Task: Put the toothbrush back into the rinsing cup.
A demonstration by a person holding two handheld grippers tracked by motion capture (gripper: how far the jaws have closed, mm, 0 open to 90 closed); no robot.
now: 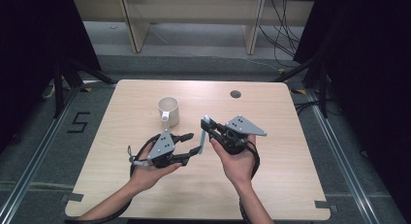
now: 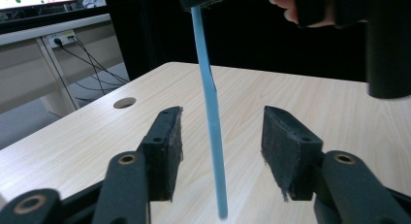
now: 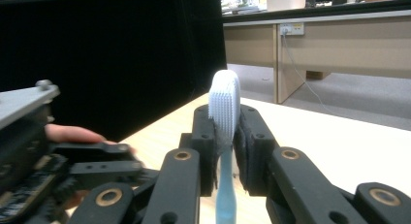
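Light wood bench (image 1: pixel 271 185) under us, dark curtains either side, desks and cables beyond the far edge. Nearest in, our two hands hold the tools close together over the bench middle. Right tool (image 3: pixel 227 136) is clamped on the blue toothbrush (image 3: pixel 224 107), jaws pinching the neck just below the white bristle head, which sticks up past the jaw tips. From there the handle (image 2: pixel 212 117) hangs down and runs straight through the gap of the left tool (image 2: pixel 220 141), whose jaws stand wide apart with the handle between the pads (image 2: pixel 286 146), touching neither as far as we can tell. In the high view the left tool (image 1: pixel 190 147) sits at the handle's lower end, right tool (image 1: pixel 208 124) at the head end. Looks like a handover, right to left. To do it well: centre the handle between the pads, square the left jaws to it, then close on the lower handle fully before the right lets go; thin round plastic will pivot if pinched off-centre. Keep the right grip steady till the left is firm. Farther out, a white mug (image 1: pixel 168 111) stands upright, well clear of both tools, probably the brush's destination. Beyond it, a cable hole (image 1: pixel 235 94) near the far edge.
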